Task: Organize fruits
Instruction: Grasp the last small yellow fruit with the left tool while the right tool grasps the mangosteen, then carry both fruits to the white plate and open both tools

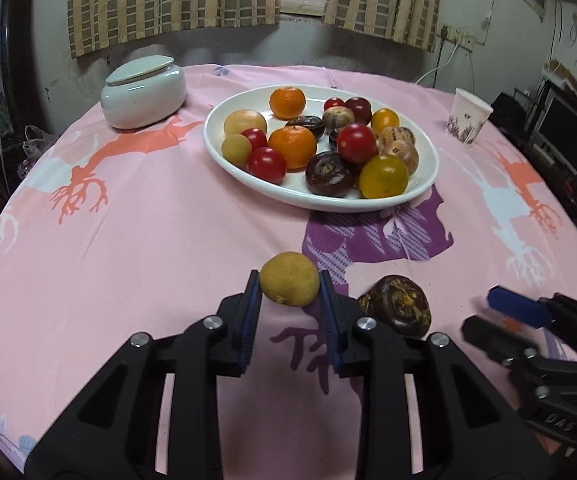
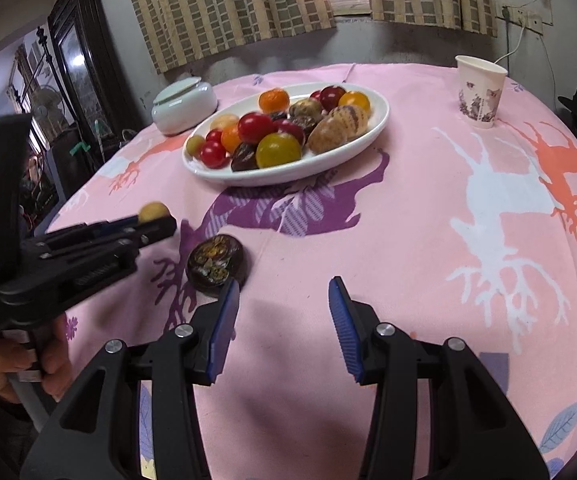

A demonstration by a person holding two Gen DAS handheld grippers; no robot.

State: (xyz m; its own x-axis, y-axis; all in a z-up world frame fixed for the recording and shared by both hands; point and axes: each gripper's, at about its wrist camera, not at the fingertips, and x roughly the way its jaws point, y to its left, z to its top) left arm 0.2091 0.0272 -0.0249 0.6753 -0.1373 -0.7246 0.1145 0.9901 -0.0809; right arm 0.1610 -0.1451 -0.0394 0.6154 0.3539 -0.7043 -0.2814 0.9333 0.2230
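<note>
Gripping: the left tool (image 1: 289,286) has its blue pads clamped on both sides of a small yellow-green fruit (image 1: 289,278), low over the pink table (image 1: 148,240).
Fruit's pose: nearly round, no clear long axis; its small stem nub faces down and toward the camera.
Right tool: the right tool (image 2: 284,300) has its jaws apart with nothing between them, hovering over bare cloth.
Dark fruit: a flat, round dark brown fruit (image 2: 216,265) lies on the table just beside the right tool's left finger (image 2: 224,324), rough flat face up; in the left wrist view it sits just right of the left tool.
Plate: a white oval plate (image 1: 224,152) stands further back, long axis running left to right, heaped with red, orange, yellow, tan and dark fruits.
Open room: a broad strip of bare cloth lies between the held fruit and the plate's near rim.
Edges: a lidded white jar (image 1: 142,94) stands behind-left of the plate, a paper cup (image 2: 479,92) near the far right edge; the round table drops away at both sides.
</note>
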